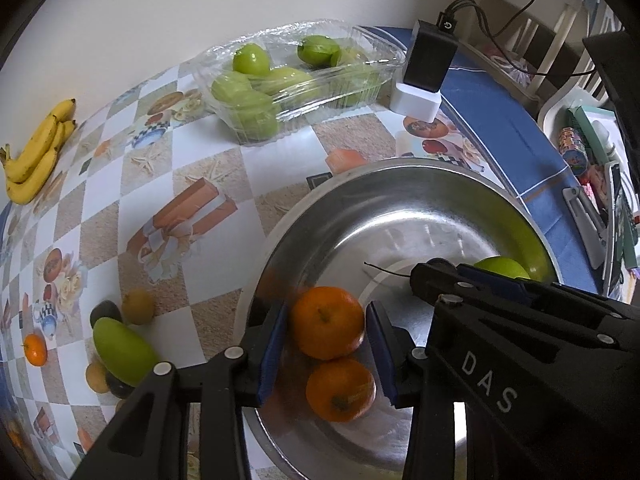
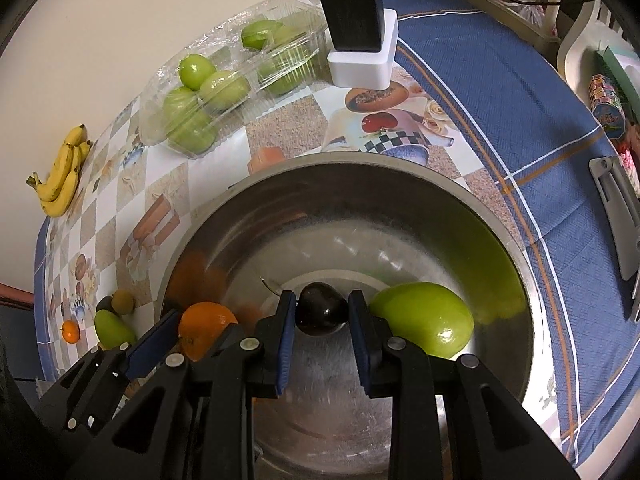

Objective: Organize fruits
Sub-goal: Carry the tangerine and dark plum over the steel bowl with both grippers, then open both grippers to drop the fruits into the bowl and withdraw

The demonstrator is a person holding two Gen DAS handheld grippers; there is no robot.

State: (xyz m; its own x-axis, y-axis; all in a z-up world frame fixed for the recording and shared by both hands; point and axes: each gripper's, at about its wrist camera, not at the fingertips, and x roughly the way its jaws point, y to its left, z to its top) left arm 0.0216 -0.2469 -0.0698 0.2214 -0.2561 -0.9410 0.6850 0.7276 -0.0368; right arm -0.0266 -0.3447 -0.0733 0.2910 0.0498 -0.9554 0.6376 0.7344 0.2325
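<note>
Steel bowl (image 1: 400,208) on the patterned tabletop (image 1: 200,152), near its blue-bordered edge. Inside the bowl: two oranges, one long green fruit (image 2: 424,320) against the far right wall, and one dark fruit (image 2: 320,312) near the middle.

Left claw (image 1: 326,316) reaching into the bowl's near left side, blue pads (image 1: 380,352) standing on either side of the upper orange (image 1: 326,328). Hard to tell whether pressed onto the peel or just beside it; left pad blurred. Second orange (image 1: 340,390) lying directly below the first, touching it.

Right claw (image 2: 322,320) over the bowl's centre, clamped on the dark fruit, both pads against its flanks. Thin curved stem showing just left of it. Green fruit just beside the right finger.

Outside the bowl, to the left on the tabletop: a loose cluster with another green fruit (image 1: 124,350), a small yellow-brown fruit (image 1: 138,306), a dark one (image 1: 105,312) and, slightly apart, a little orange (image 1: 35,349). Farther back by the wall, a bunch of bananas (image 1: 34,156). Behind the bowl, a clear plastic tray (image 1: 372,46) holding several green fruits, film loose over its top. Next to the tray, a black box (image 1: 428,56) standing upright on a white base, cables rising from its top.
</note>
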